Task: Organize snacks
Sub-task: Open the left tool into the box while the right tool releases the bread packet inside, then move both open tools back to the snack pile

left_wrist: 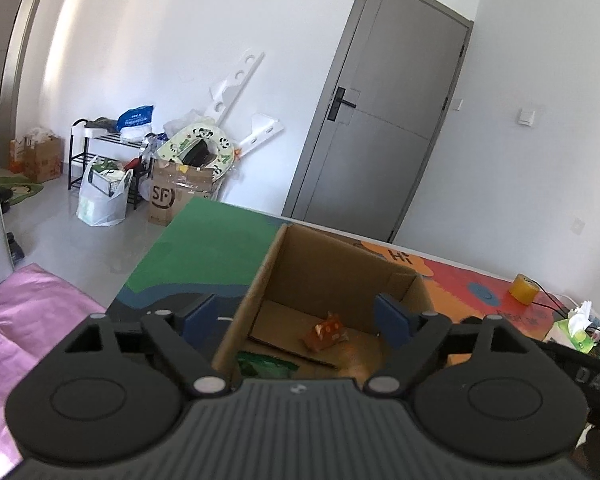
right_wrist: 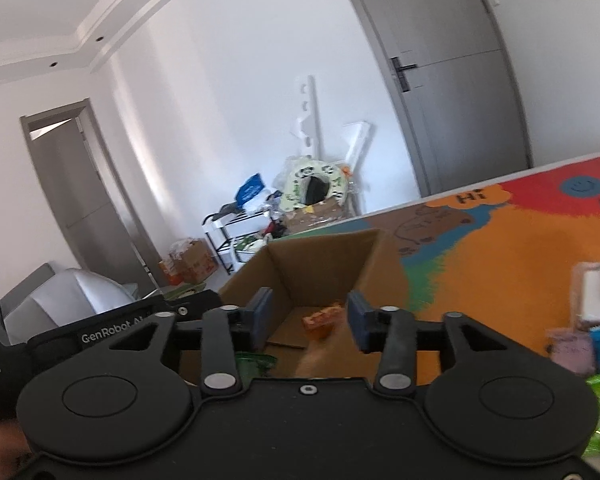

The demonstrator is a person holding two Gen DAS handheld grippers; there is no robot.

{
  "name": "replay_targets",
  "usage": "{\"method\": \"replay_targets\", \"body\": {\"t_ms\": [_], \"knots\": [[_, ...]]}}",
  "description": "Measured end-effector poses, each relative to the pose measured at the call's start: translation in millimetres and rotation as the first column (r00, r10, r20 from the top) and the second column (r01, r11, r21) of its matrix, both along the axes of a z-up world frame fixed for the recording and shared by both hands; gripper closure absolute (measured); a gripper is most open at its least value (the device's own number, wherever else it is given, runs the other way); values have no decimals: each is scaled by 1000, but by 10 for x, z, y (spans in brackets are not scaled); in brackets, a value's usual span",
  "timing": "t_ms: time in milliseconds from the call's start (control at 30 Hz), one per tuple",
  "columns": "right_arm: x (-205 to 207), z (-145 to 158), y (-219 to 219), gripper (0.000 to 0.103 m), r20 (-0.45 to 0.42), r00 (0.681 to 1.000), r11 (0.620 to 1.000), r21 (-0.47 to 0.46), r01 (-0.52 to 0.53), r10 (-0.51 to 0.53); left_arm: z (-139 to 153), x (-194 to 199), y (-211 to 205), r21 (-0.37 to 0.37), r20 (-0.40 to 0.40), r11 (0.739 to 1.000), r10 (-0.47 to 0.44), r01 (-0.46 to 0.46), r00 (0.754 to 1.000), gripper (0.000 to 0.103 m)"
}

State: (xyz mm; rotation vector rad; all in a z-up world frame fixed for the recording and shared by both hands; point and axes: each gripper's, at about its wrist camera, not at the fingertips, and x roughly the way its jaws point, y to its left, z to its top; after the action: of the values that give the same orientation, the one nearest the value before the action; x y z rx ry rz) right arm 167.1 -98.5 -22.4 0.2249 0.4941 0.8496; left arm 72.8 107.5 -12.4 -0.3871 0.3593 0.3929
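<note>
An open cardboard box [left_wrist: 340, 264] stands on the colourful table mat [left_wrist: 204, 248]. Inside it lie an orange snack pack [left_wrist: 327, 334] and a green snack pack [left_wrist: 264, 365]. My left gripper [left_wrist: 296, 320] is open and empty above the box's near edge. In the right wrist view the box [right_wrist: 320, 264] holds the orange pack [right_wrist: 322, 320] and the green pack [right_wrist: 256, 362]. My right gripper [right_wrist: 309, 320] is open and empty over the box. More snack packs [right_wrist: 596, 320] lie on the mat at the right, blurred.
A yellow tape roll [left_wrist: 523, 289] and a tissue box [left_wrist: 576, 330] sit on the table's far right. A pink cloth [left_wrist: 28, 328] lies left of the table. Boxes, bags and a rack [left_wrist: 108, 160] stand by the far wall beside a grey door [left_wrist: 384, 120].
</note>
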Motion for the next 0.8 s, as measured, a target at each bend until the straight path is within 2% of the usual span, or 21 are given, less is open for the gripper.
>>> {"method": "replay_targets", "body": {"t_ms": [233,433,800], "knots": [[-12,-35,-320,39,-14,997,997,11,79,-79,36,28,-134,25,-6,999,-30,30,1000,8],[-51,-95,-584,23,-52,991,992,10,122,-121,77,43,-304,36,1,997,-67,67,998,6],[-132,-121,-1059,4,-45,979,980,10,198,-197,73,96,-654,35,-6,989,-142,142,990,1]]}}
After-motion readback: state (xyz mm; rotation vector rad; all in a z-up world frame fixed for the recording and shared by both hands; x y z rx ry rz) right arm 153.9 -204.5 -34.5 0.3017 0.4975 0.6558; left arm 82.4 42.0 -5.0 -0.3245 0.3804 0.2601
